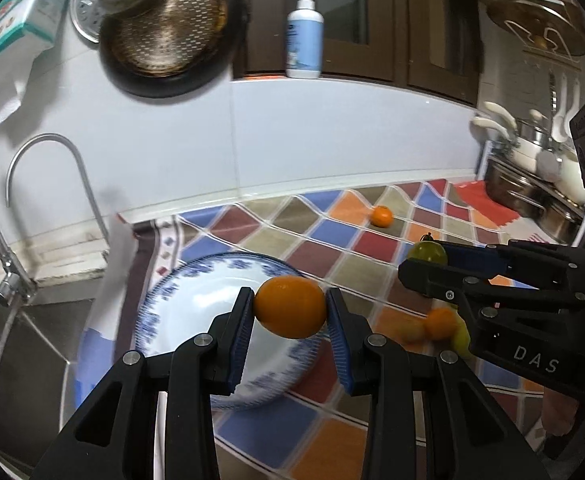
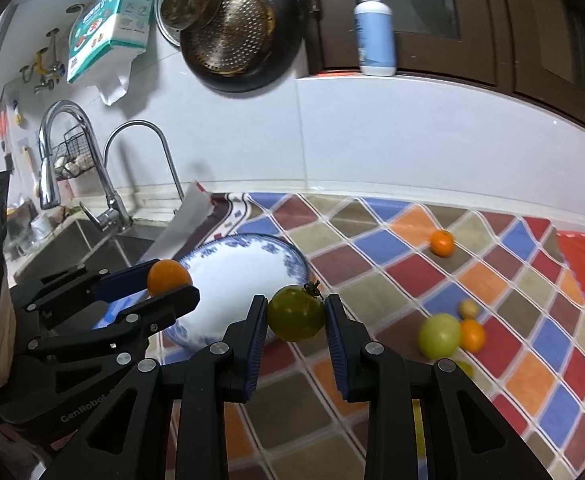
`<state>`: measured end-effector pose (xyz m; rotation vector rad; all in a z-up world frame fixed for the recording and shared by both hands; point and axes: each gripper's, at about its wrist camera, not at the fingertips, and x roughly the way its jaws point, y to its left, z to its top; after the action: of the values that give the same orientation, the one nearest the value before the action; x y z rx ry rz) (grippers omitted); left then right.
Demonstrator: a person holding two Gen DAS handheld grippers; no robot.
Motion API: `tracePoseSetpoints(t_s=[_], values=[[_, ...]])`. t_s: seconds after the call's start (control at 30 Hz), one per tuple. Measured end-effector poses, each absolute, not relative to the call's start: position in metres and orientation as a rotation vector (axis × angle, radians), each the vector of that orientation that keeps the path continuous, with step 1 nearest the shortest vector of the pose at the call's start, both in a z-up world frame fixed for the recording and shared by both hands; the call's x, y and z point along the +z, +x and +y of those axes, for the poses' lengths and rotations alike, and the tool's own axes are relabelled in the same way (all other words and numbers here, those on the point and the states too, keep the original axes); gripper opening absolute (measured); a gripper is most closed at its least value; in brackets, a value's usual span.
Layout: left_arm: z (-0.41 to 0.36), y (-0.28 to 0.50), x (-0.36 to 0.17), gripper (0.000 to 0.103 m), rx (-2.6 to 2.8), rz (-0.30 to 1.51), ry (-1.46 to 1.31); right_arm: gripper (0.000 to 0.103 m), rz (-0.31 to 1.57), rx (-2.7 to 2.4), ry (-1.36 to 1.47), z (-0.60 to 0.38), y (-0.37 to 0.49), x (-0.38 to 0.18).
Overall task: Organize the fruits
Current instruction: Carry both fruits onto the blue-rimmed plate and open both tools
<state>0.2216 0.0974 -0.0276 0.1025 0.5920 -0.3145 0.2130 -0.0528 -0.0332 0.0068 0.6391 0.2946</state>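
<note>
The left tool is clamped on a small round orange fruit, held in the air in front of the white porcelain bowl with a blue patterned rim. The right tool is clamped on a round olive-green fruit with a dark stalk, also off the worktop and just beside the bowl's near edge. The bowl looks empty and sits on a wrinkled cloth of coloured diamond patches that covers the worktop, near the steel sink.

Still loose on the cloth are a lone small orange fruit near the wall and a cluster of a pale green fruit, another orange one and a small tan one.

Risks, as I judge them: both tools converge on one bowl and could knock together. A round fruit let go from height may bounce out of the bowl and roll toward the sink. The pads grip only the fruits' sides, so a slip or a bruise is possible. The rumpled cloth could let the bowl shift if nudged.
</note>
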Motion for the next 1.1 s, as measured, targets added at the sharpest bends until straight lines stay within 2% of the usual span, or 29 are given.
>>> tracePoseSetpoints(t_s=[0.47,0.9,0.97,1.03,1.1], values=[[0.151,0.307,-0.061,0.036,-0.227,0.67,0.102,0.03,0.739,0.354,-0.051,0.016,0.308,-0.058],[0.161,0.362,-0.106,0.036,-0.217,0.788,0.108,0.03,0.887,0.346,-0.05,0.033,0.372,-0.106],[0.161,0.363,-0.108,0.038,-0.229,0.8,0.1,0.03,0.879,0.34,-0.062,0.034,0.371,-0.105],[0.161,0.361,-0.106,0.047,-0.223,0.791,0.095,0.03,0.869,0.335,-0.074,0.035,0.369,-0.104],[0.163,0.359,-0.101,0.049,-0.216,0.783,0.089,0.03,0.86,0.328,-0.076,0.034,0.367,-0.102]])
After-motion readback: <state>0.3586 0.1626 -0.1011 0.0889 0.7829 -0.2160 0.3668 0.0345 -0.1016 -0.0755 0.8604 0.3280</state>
